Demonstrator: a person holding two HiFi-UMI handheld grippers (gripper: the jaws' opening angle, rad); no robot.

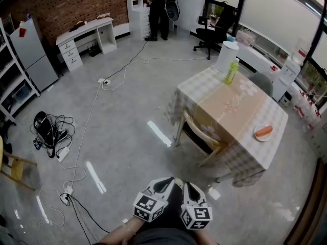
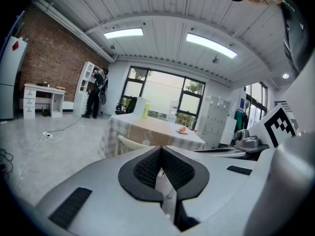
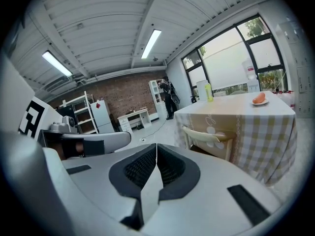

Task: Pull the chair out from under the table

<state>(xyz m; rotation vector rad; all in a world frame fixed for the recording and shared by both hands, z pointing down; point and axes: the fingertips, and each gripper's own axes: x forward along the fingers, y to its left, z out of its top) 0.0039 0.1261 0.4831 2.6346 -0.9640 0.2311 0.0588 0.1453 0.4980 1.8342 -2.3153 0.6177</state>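
Note:
A pale wooden chair (image 1: 200, 136) is tucked under the near side of a table (image 1: 245, 152) covered with a checked cloth. Only its curved backrest and part of its frame show. Both grippers hang side by side at the bottom of the head view, well short of the chair and pointing toward it. My left gripper (image 1: 164, 181) is shut with nothing between its jaws, and so is my right gripper (image 1: 191, 188). In the left gripper view the closed left gripper (image 2: 160, 149) faces the chair (image 2: 132, 142). In the right gripper view the right gripper (image 3: 156, 147) faces the chair (image 3: 207, 134).
On the table stand a green bottle (image 1: 231, 71), a white roll (image 1: 226, 55) and a plate with an orange item (image 1: 263, 132). Cables and power strips (image 1: 64, 152) run across the grey floor at the left. A wooden stool (image 1: 13, 167) is at the far left, and a person (image 1: 159, 9) stands at the back.

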